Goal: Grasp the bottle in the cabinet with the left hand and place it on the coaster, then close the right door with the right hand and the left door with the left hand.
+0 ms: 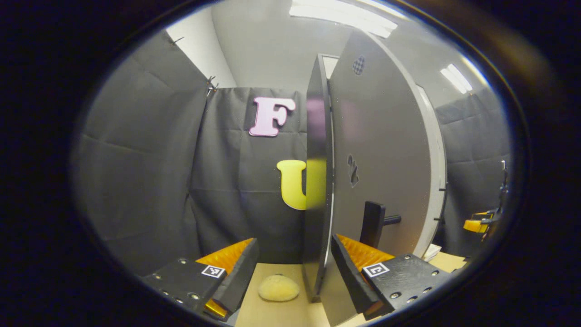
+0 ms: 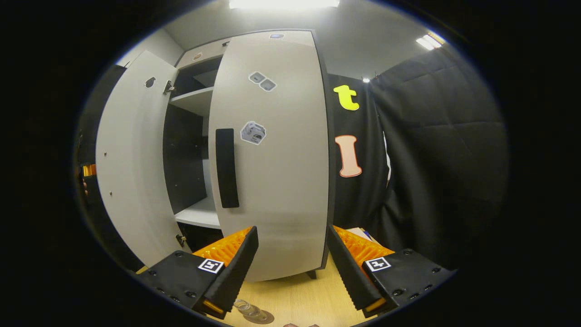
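Straddling left door (image 1: 317, 181) edge — left claw (image 1: 292, 268) agape.

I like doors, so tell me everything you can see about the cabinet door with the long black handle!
The right door is a tall, smooth, pale grey panel with a dark edge, likely laminated board. A long black handle stands upright near its left edge, and three small stickers sit above and beside it. It looks nearly shut, while the left door stands wide open. The right gripper faces it with jaws open, touching nothing.

Cabinet doors (image 2: 277, 172) pale grey, handle (image 2: 226, 168) black; tabletop (image 2: 299, 299) light wood; sponge (image 1: 278, 288) yellowish.
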Demonstrator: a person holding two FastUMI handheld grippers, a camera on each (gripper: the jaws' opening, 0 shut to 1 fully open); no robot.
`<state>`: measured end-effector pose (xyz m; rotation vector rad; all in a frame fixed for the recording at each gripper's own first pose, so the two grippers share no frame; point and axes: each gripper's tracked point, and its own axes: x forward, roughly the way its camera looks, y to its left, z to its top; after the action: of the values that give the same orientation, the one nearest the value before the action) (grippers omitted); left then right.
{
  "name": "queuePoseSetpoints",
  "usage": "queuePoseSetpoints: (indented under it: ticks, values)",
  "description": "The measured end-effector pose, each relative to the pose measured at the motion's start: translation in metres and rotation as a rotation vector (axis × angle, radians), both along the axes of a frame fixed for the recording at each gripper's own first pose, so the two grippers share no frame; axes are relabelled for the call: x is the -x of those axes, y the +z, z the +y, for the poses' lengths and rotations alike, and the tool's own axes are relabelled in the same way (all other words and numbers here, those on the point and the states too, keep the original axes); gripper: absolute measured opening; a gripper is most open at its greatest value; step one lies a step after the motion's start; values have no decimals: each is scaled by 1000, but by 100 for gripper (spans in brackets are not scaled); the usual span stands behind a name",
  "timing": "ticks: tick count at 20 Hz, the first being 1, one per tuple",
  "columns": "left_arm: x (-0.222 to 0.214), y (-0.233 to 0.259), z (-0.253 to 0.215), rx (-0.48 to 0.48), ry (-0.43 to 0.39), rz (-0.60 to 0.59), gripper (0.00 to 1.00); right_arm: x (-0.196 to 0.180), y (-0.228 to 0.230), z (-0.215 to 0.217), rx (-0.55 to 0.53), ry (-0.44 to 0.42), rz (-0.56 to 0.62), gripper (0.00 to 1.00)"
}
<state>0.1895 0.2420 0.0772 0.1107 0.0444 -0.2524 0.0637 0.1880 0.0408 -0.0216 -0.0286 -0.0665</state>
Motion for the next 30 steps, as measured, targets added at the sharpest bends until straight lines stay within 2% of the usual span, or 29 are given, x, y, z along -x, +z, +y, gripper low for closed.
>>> queuePoseSetpoints:
  ticks: [2, 3, 5, 6, 7, 9, 10, 14, 15, 18, 20, 24, 30]
  values:
    - [7, 4, -8, -42, 23, -4, 99, -3, -5, -6, -38, 2, 14, 97]
    - [10, 2, -14, -34, 29, 1, 94, -6, -7, -11, -52, 0, 20, 97]
    - [15, -4, -29, 6, 31, 25, 94, -10, -10, -23, -64, -3, 33, 97]
    - [17, -5, -37, 8, 31, 25, 100, -12, -10, -28, -58, -2, 36, 97]
    - [19, -5, -49, -1, 33, 23, 99, -14, -7, -34, -47, 0, 34, 97]
    - [25, -1, -71, -24, 44, 0, 90, -19, -5, -47, -30, 11, 39, 97]
    - [30, -4, -82, -20, 54, -6, 94, -19, -6, -51, -30, 21, 45, 97]
    - [31, -11, -133, 24, 104, -26, 94, -23, -1, -71, -13, 46, 46, 97]
    - [29, -13, -147, 48, 109, -27, 99, -24, 0, -76, -6, 53, 46, 97]
    - [18, -31, -198, 114, 60, 8, 100, -29, -2, -79, 7, 84, 62, 97]
    - [18, -32, -219, 124, 45, 4, 100, -29, 0, -79, 9, 104, 61, 97]
    - [35, -15, -219, 80, 38, -40, 100, -24, 8, -78, 15, 105, 37, 97]
    - [71, -2, -184, 98, 13, -88, 100, -23, 34, -72, -8, 89, -14, 97]
